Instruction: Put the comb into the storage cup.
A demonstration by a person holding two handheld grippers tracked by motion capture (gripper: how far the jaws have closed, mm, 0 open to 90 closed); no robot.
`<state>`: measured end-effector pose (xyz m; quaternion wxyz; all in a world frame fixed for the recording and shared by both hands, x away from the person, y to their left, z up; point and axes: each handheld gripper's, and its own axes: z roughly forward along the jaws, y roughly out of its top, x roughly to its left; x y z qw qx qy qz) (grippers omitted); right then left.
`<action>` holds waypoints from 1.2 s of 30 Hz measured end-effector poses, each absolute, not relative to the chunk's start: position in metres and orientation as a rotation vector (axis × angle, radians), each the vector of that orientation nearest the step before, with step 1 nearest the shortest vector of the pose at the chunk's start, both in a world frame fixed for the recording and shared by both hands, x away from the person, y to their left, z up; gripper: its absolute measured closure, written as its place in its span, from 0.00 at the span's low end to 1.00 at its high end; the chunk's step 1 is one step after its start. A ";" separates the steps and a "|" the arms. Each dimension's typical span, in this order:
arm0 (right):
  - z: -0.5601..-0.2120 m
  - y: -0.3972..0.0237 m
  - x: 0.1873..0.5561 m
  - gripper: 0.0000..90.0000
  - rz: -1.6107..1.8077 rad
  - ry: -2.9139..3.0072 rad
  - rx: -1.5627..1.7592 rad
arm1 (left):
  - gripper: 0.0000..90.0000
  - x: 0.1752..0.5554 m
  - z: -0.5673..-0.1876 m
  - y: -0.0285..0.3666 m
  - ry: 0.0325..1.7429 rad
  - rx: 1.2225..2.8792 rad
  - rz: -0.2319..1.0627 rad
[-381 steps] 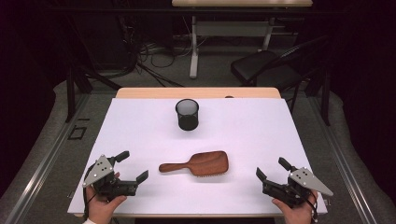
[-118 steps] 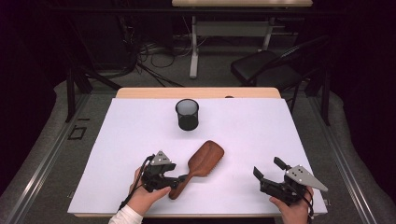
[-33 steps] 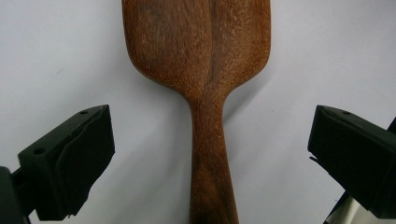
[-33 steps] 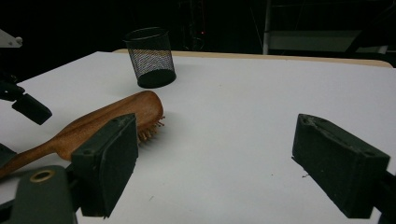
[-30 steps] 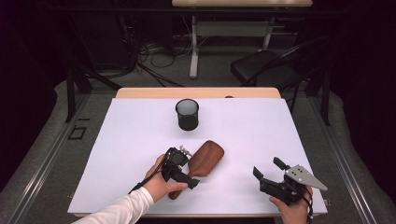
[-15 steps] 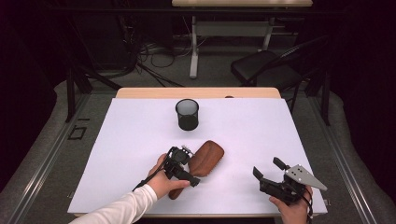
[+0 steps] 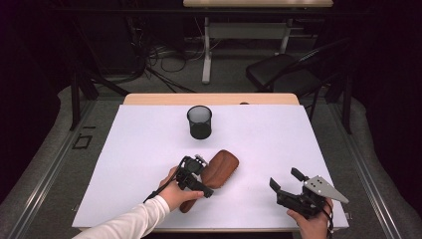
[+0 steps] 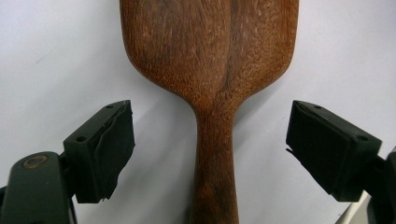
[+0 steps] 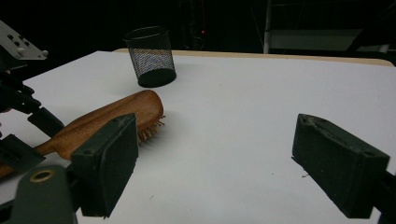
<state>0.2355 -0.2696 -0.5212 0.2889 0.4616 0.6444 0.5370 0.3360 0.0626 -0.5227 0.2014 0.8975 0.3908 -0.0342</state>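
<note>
A brown wooden hairbrush [image 7: 222, 167] lies bristles down and aslant on the white table [image 7: 149, 144], its handle pointing toward the front. My left gripper [image 7: 198, 180] hangs over the neck of the brush [image 8: 210, 60]. Its jaws straddle the handle with a gap on each side, and they have just been closing; the pads [image 8: 109, 149] touch nothing. My right gripper [image 7: 285, 179] rests at the front right, open, with bare table between its jaws. In the right gripper view the brush [image 9: 112, 116] lies to the left of that gripper [image 9: 215, 158], and the left gripper [image 9: 23, 126] stands at its handle.
A black mesh cup [image 7: 199, 122] stands upright at the back middle of the table, also seen as the cup [image 9: 152, 56] beyond the brush. A strip of wooden tabletop [image 7: 209, 98] borders the far edge. A dark chair [image 7: 283, 74] and cables lie beyond it.
Since the earliest frame the brush has turned from lying crosswise to slanting, and my left gripper has come from the front left onto its handle. My right gripper has kept still.
</note>
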 end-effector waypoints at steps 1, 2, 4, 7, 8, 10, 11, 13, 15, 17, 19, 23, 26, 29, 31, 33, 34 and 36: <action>-0.521 -0.270 0.235 0.16 1.434 1.720 1.232 | 0.18 0.336 -0.523 0.062 1.090 2.513 -0.095; -0.521 -0.270 0.235 0.16 1.434 1.720 1.232 | 0.18 0.336 -0.523 0.062 1.087 2.515 -0.097; -0.521 -0.270 0.235 0.16 1.435 1.719 1.231 | 0.20 0.335 -0.523 0.061 1.083 2.523 -0.094; -0.521 -0.270 0.236 0.16 1.433 1.719 1.228 | 0.25 0.334 -0.523 0.060 1.082 2.532 -0.092; -0.521 -0.270 0.236 0.16 1.433 1.720 1.230 | 0.27 0.334 -0.523 0.059 1.078 2.535 -0.091; -0.521 -0.269 0.235 0.16 1.435 1.720 1.231 | 0.34 0.333 -0.523 0.059 1.073 2.546 -0.085; -0.521 -0.269 0.235 0.16 1.435 1.721 1.231 | 0.38 0.333 -0.523 0.058 1.070 2.552 -0.081; -0.521 -0.270 0.236 0.16 1.433 1.720 1.228 | 0.40 0.333 -0.524 0.058 1.073 2.564 -0.076; -0.521 -0.270 0.236 0.16 1.436 1.719 1.231 | 0.44 0.332 -0.524 0.057 1.070 2.578 -0.057; -0.521 -0.270 0.236 0.16 1.435 1.720 1.231 | 0.45 0.332 -0.525 0.056 1.071 2.582 -0.042; -0.521 -0.270 0.236 0.16 1.433 1.721 1.227 | 0.46 0.331 -0.525 0.055 1.067 2.592 -0.026; -0.521 -0.270 0.236 0.16 1.433 1.721 1.227 | 0.49 0.329 -0.525 0.053 1.050 2.613 0.014; -0.521 -0.270 0.236 0.16 1.434 1.721 1.228 | 0.50 0.327 -0.525 0.051 1.036 2.631 0.050; -0.521 -0.270 0.236 0.16 1.436 1.721 1.229 | 0.53 0.325 -0.525 0.049 1.042 2.636 0.068; -0.521 -0.270 0.236 0.16 1.433 1.722 1.226 | 0.54 0.324 -0.525 0.048 1.042 2.642 0.078; -0.521 -0.270 0.236 0.16 1.434 1.722 1.227 | 0.55 0.323 -0.525 0.046 1.055 2.644 0.068; -0.521 -0.270 0.236 0.16 1.433 1.722 1.226 | 0.56 0.323 -0.526 0.045 1.046 2.649 0.090; -0.521 -0.270 0.236 0.16 1.436 1.722 1.228 | 0.56 0.322 -0.526 0.044 1.043 2.652 0.108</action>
